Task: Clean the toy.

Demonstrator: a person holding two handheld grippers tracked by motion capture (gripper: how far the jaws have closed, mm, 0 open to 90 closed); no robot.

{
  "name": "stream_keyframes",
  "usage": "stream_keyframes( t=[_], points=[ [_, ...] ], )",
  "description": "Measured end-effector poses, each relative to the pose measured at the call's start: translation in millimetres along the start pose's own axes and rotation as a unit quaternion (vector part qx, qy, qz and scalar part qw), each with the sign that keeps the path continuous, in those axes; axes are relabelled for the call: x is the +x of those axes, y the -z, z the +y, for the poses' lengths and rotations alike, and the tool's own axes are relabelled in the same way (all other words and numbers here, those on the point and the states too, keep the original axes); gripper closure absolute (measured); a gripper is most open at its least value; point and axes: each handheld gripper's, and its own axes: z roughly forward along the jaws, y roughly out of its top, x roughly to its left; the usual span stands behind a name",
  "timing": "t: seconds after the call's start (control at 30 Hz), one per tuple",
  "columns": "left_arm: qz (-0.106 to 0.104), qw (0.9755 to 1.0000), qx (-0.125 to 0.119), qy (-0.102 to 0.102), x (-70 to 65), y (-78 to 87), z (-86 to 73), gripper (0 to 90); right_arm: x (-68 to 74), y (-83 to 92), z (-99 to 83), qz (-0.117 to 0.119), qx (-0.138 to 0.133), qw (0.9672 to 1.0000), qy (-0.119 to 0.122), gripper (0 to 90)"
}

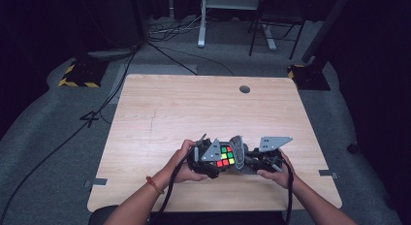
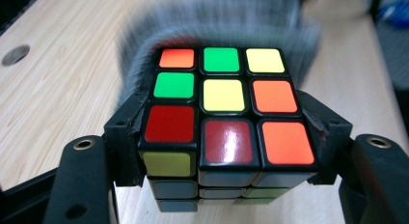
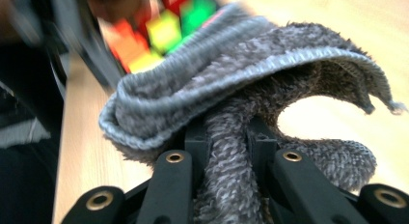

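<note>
High view: pale wooden table (image 1: 160, 108), near edge; a person's forearms enter from below, each hand carrying a black two-jaw gripper.

Item 1. Scrambled plastic puzzle cube with red, green, yellow and orange stickers on a black body (image 2: 225, 105). Location: held just above the table's near edge, between the two hands (image 1: 225, 155). In the left gripper view, the jaws are clamped on its two opposite sides at the nearest layer, top face turned to the camera.

Item 2. Grey fluffy terry cloth with a ribbed hem (image 3: 231, 89). Location: bunched in the right gripper (image 3: 230, 137), jaws pinched tight on a twisted fold, the loose part arching forward against the far side of the cube. It shows as a blurred grey band behind the cube in the left gripper view (image 2: 217, 21).

Item 3. Left gripper (image 1: 206, 159): closed on the cube, steadying it.

Step in hand, by my reading: wiping the cube, the cloth working its far face while the left holds it still.

Next move, as a judgement: drag the cloth across the sticker face or turn the cube to present a fresh side. This calls for a firm left grip so the layers do not twist, and enough cloth kept in the right pinch.
</note>
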Motion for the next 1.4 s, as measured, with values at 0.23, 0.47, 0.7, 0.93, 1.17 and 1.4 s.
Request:
stream_keyframes(
  t=[0.23,0.47,0.7,0.93,1.17,1.4],
  points=[
    [-0.011,0.9995,-0.028,0.003,1.2,5.0,1.1,33.2,0.8,3.6,2.4,-0.004,-0.011,0.9999,0.004,76.9],
    [-0.018,0.9978,-0.063,0.008,1.1,14.7,4.2,33.2,1.0,-10.0,-2.8,0.003,0.043,0.9991,0.007,76.8],
    [-0.013,0.9978,-0.061,0.02,5.9,14.2,0.8,33.2,2.4,-7.7,-3.3,0.019,0.029,0.9994,0.008,76.8],
    [-0.015,0.9983,-0.049,0.026,7.1,9.4,-2.1,32.9,2.3,2.2,0.7,0.022,-0.022,0.9995,0.004,76.8],
    [-0.013,0.999,-0.034,0.024,5.7,5.5,-2.2,33.0,3.1,6.5,3.8,0.017,-0.037,0.9991,0.011,76.8],
    [-0.02,0.9972,-0.071,0.017,2.2,11.5,3.6,33.1,1.3,0.4,2.6,-0.01,-0.006,0.9998,0.014,76.6]
  ],
)
